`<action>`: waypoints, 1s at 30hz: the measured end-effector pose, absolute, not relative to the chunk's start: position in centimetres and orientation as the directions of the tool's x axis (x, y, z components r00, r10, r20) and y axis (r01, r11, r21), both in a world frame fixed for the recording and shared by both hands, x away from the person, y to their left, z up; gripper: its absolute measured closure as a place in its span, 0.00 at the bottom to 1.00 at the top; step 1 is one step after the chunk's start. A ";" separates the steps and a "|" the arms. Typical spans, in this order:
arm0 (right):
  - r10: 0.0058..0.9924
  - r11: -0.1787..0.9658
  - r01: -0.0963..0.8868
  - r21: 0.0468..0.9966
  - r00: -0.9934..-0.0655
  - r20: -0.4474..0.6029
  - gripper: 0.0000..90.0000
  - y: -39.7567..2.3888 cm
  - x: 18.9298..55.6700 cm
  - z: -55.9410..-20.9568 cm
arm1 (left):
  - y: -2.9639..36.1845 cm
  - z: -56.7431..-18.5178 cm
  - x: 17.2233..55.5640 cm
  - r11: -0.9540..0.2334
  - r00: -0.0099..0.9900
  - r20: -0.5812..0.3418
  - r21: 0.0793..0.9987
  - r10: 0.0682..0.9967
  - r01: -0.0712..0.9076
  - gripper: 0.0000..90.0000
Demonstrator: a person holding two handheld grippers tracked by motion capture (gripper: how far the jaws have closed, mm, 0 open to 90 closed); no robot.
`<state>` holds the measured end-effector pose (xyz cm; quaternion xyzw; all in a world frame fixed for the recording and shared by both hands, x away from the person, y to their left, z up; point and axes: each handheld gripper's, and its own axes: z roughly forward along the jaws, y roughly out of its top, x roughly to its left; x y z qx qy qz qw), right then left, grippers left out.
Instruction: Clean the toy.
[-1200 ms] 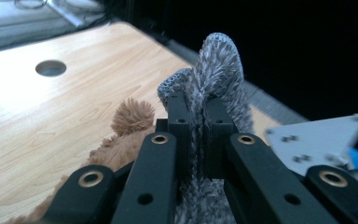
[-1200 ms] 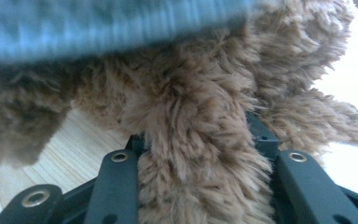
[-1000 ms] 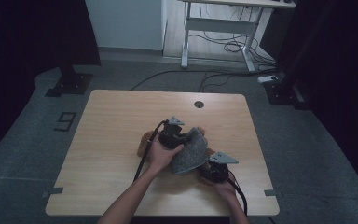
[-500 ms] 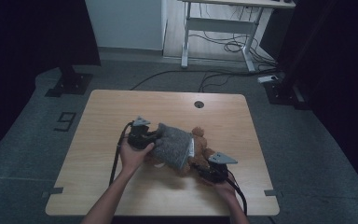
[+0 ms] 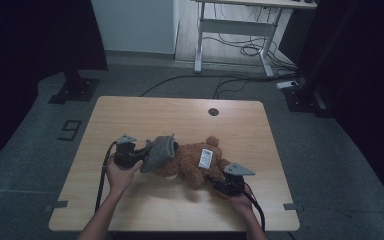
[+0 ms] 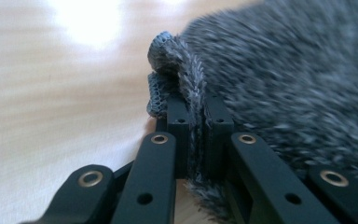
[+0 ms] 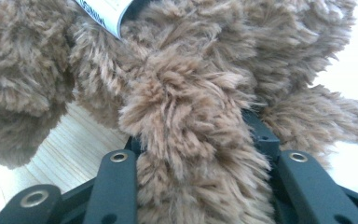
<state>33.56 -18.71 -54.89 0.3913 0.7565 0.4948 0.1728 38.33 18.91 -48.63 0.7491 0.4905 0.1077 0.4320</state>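
Brown plush bear (image 5: 192, 161), lying on its side near the front middle of the pale wooden table (image 5: 180, 112), head end tucked inside a grey fuzzy garment (image 5: 160, 151), white label (image 5: 206, 158) facing up on the body. Garment bunched over the toy's left end, its knitted hem (image 6: 161, 88) folded back on itself. Hem pinched flat in the left hand-held gripper (image 5: 139, 150), jaws pressed nearly together with only the thin fold of grey fabric between them, as seen close up in the left gripper view (image 6: 196, 135). Brown furry limb (image 7: 191, 140) clamped in the right hand-held gripper (image 5: 221, 181) at the toy's right end, jaws set apart by the thick fur, plush bulging out above and below the grip in the right gripper view (image 7: 193, 154). Same view: edge of the white label (image 7: 105, 14) at the top, a strip of table grain beneath the fur at lower left. Left hand (image 5: 122, 172) wrapped around its tool just left of the garment, forearm entering from the bottom edge; right hand (image 5: 240, 202) low at the table's front edge, black cable (image 5: 256, 212) trailing back from it. Grey three-cornered plates (image 5: 238, 169) topping both tools. Round grommet hole (image 5: 213, 111) near the table's far edge, well apart from the toy. Beyond the table: grey floor, a white desk frame (image 5: 230, 30) and loose cables (image 5: 240, 50) on the ground behind it.
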 end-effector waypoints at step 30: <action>0.803 0.211 0.470 0.857 -0.583 0.122 0.63 -20.0 36.8 -54.9 | 16.6 -45.4 40.8 -0.113 0.542 -0.269 0.814 0.796 0.570 0.93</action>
